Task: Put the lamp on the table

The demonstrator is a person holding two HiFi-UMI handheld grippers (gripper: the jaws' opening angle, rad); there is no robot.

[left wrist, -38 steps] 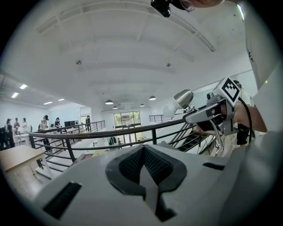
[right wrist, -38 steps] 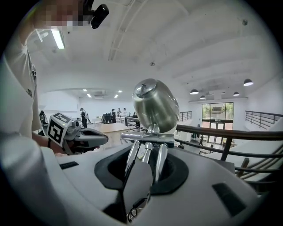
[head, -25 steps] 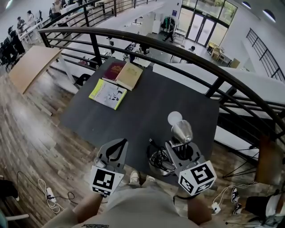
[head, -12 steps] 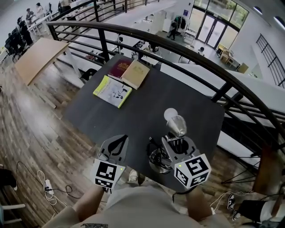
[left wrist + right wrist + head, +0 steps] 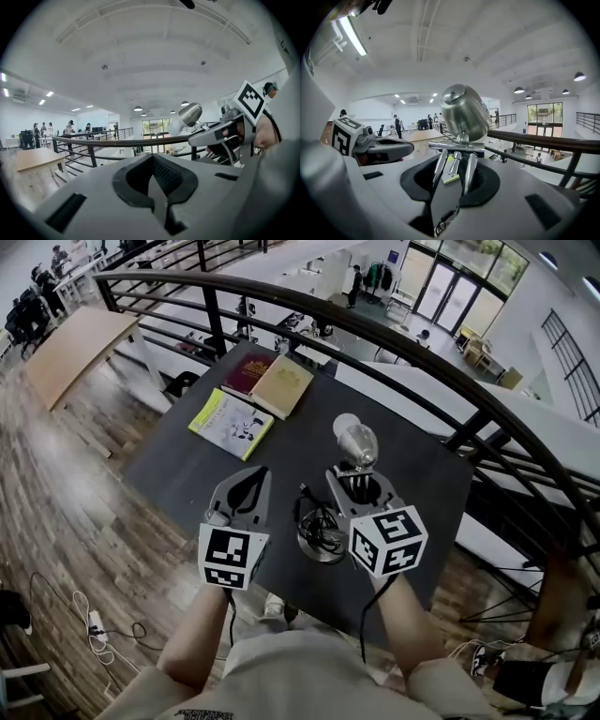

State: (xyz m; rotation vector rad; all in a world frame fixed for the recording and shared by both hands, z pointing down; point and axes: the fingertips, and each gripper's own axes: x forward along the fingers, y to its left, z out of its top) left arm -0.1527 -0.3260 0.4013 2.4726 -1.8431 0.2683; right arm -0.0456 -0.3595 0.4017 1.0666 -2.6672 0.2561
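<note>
Lamp (image 5: 357, 441) gripped in right tongs (image 5: 354, 486): jaws partly closed and clamped on the thin chrome stem rods (image 5: 469, 173), which run down between the pads in the right gripper view. Chrome shade tilts away from the person, white bulb (image 5: 344, 424) poking out the far end. Round base (image 5: 320, 542) with a tangle of black cable (image 5: 312, 517) is low down, just left of the right tongs, over the near part of the desk (image 5: 281, 456). Cannot tell if the base rests on the desk top or hangs just above it.

Left tongs (image 5: 251, 480) empty, jaws fully together, tips meeting in a point, nothing between them in the left gripper view. Both tongs side by side, near each other but apart, pointing toward the far edge of the desk, each with a marker cube (image 5: 387, 542) at the back.

Desk is dark and set against a curved black railing (image 5: 394, 338). At the far left corner of the desk, maroon book (image 5: 248, 373) and tan book (image 5: 285, 385) lie touching side by side, with yellow-green booklet (image 5: 231, 423) just in front of them, nearer the person. All three are well apart from the lamp. Wood floor (image 5: 66, 484) left of the desk; a lower level of the hall shows beyond the railing. Person's bare forearms (image 5: 199, 638) at the bottom of the head view.
</note>
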